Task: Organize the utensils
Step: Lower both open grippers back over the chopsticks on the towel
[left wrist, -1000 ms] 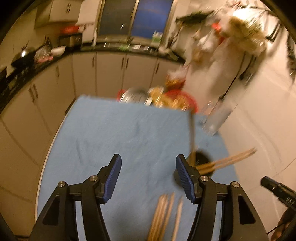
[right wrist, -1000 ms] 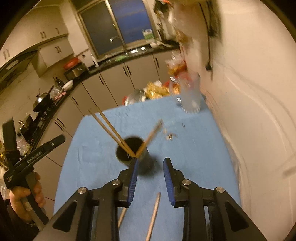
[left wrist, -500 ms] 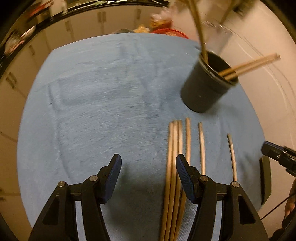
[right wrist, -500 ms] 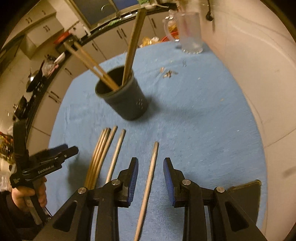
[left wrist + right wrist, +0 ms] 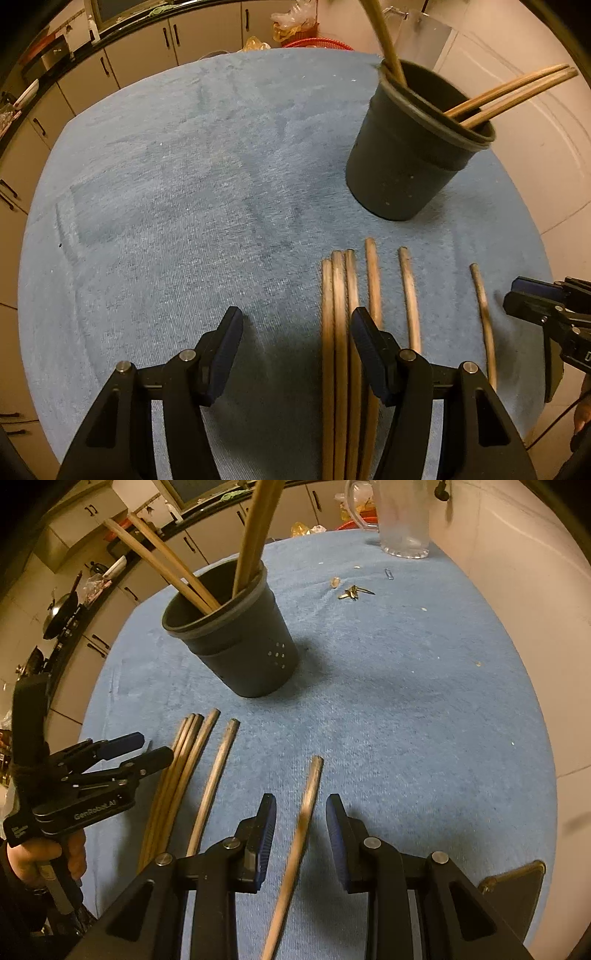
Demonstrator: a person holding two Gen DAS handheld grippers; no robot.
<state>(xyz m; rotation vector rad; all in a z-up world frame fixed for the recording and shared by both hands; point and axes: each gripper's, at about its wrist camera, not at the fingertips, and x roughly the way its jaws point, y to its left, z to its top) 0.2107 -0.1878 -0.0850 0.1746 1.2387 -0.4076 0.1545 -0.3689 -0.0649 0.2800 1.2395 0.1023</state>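
Observation:
A black utensil cup [image 5: 410, 147] [image 5: 236, 642] stands on the blue cloth [image 5: 184, 184] and holds several wooden chopsticks [image 5: 509, 94]. More chopsticks lie side by side on the cloth in front of it: a tight bundle [image 5: 340, 332] [image 5: 173, 775] and two single ones [image 5: 410, 295] [image 5: 484, 325]. My left gripper [image 5: 295, 332] is open just above the cloth, its right finger over the bundle. My right gripper [image 5: 301, 816] is open and straddles the rightmost single chopstick [image 5: 303, 812] without gripping it.
A clear glass mug [image 5: 402, 517] stands at the far edge of the cloth, with small scraps [image 5: 351, 590] near it. A white wall runs along the right. Kitchen cabinets [image 5: 147, 48] and a counter lie beyond the table. A dark object [image 5: 513, 882] sits at the near right corner.
Both grippers have dropped down and tilted toward the cloth, from above the cup to low over the loose chopsticks. The right gripper now has one chopstick between its open fingers.

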